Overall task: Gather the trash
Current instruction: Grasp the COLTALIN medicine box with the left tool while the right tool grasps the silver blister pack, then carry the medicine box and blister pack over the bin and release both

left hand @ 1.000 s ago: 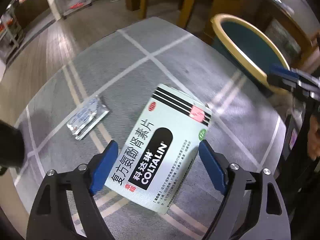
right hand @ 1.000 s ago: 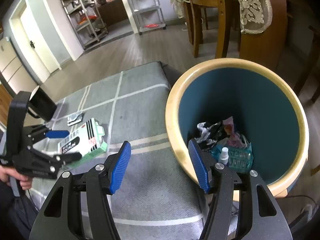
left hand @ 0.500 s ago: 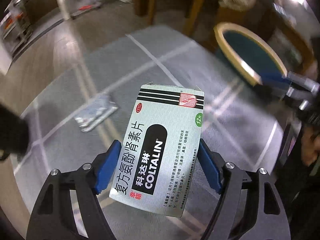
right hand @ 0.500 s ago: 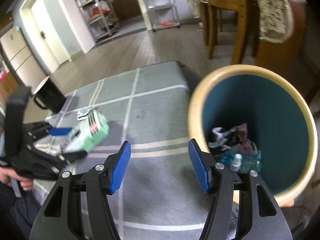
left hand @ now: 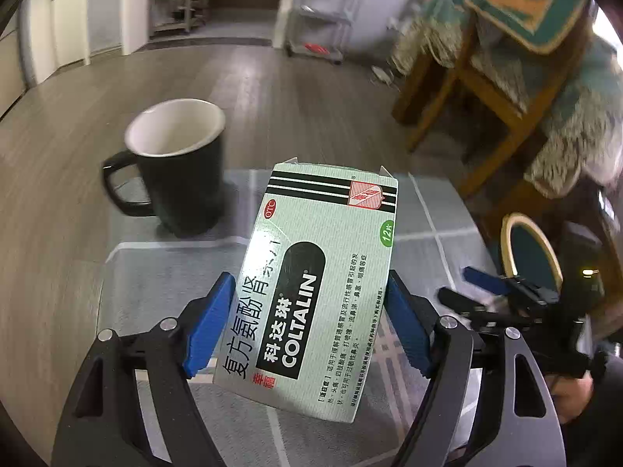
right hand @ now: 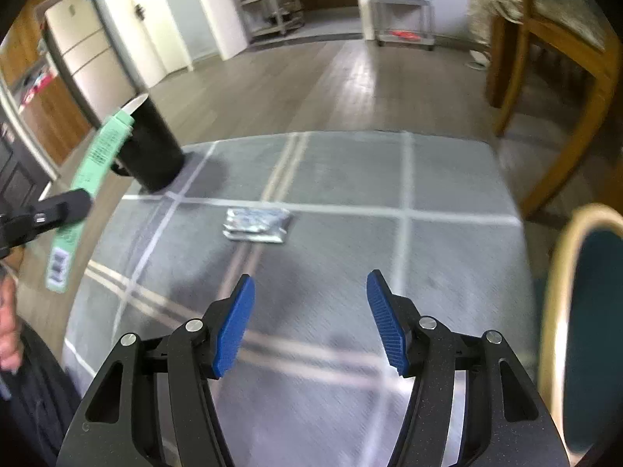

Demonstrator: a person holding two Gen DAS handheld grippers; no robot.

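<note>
My left gripper (left hand: 307, 323) is shut on a pale green COLTALIN medicine box (left hand: 323, 280) and holds it lifted above the grey checked tablecloth (left hand: 428, 210). In the right wrist view the box (right hand: 93, 179) shows edge-on at the far left, in the left gripper. My right gripper (right hand: 309, 319) is open and empty above the cloth; it also shows in the left wrist view (left hand: 483, 288). A silver foil blister pack (right hand: 257, 223) lies flat on the cloth ahead of the right gripper. The teal bin with a tan rim (right hand: 584, 311) stands at the right edge.
A black mug (left hand: 175, 163) with a white inside stands on the cloth's far left corner, also in the right wrist view (right hand: 150, 151). A wooden chair (left hand: 506, 89) with cloth draped over it stands at the right. Metal shelves (right hand: 401, 0) line the far wall.
My left gripper has closed on the box, lifted it off the cloth and tilted up toward the mug. My right gripper has swung left from the bin to face the blister pack.
</note>
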